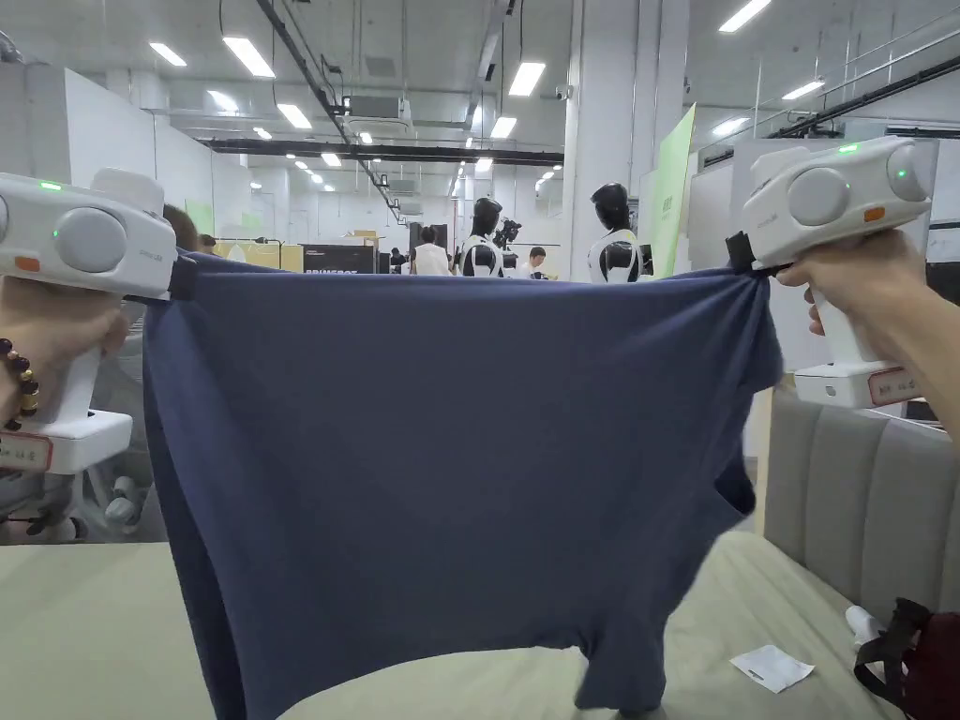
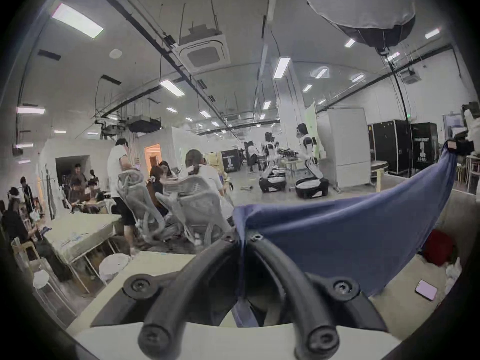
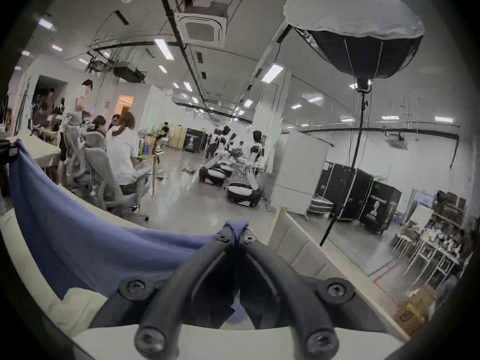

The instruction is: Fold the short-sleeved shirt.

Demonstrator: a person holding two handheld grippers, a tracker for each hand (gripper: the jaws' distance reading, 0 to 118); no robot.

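**Shirt held aloft, spread between two grips**

The left hand-held gripper [image 1: 180, 277] and the right hand-held gripper [image 1: 741, 255] each had both jaws pinched onto a top corner of the navy short-sleeved shirt [image 1: 450, 450], which hung stretched between them in the air. Its lower edge dangled just above, perhaps brushing, the beige bed [image 1: 94, 619] near the front edge; one sleeve drooped at the lower right.

The likeliest trouble was a slip: each grip took only a small bunch of cloth, and if the pull between the hands grew, a corner could slide out and the shirt would drop in a heap. Lowered unevenly, the hanging sleeve could tuck under the body and leave a crease in the fold. The white slip of paper [image 1: 771, 667] near the right edge could also end up trapped beneath the cloth.

The bed surface looked soft and padded, with a grey cushioned headboard [image 1: 853, 497] along its right edge and a dark red bag [image 1: 923, 661] in the near right corner. Beyond lay a bright open workshop with people seated at desks, humanoid robots [image 1: 614, 246] standing and ceiling strip lights.
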